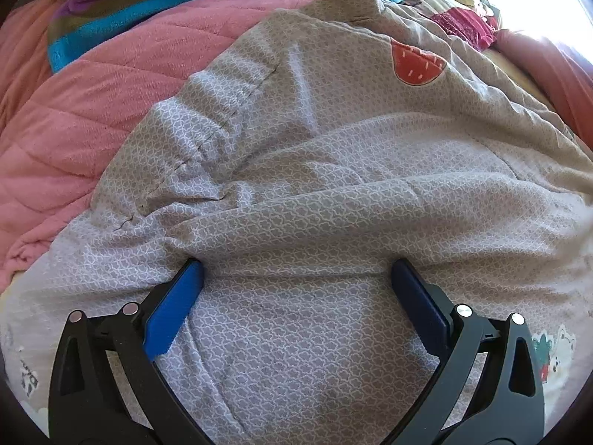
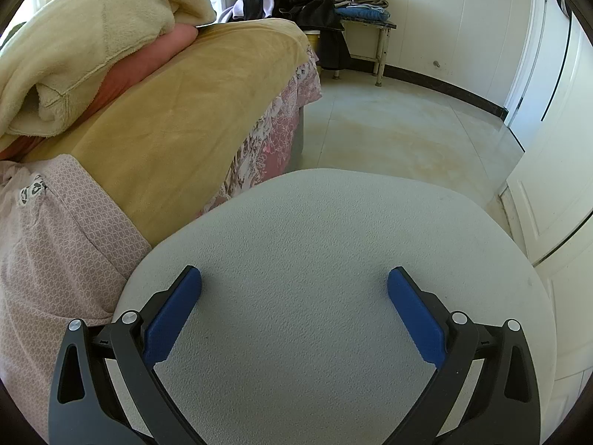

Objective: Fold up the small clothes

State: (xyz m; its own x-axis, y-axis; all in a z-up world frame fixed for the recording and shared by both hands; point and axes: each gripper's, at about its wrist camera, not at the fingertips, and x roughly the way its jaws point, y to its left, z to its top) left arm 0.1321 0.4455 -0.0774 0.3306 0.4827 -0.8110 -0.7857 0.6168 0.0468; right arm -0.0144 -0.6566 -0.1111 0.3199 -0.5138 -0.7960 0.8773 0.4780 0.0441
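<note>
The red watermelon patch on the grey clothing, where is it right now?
In the left wrist view, the watermelon patch sits on the upper right of the grey patterned garment, beyond the open left gripper and short of the pile of colourful clothes.

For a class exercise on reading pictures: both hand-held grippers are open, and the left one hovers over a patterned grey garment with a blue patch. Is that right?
Not quite. The patch is red, not blue, as the left wrist view shows. The rest holds: the left hand-held gripper and right hand-held gripper are open, the left over the patterned grey garment.
</note>
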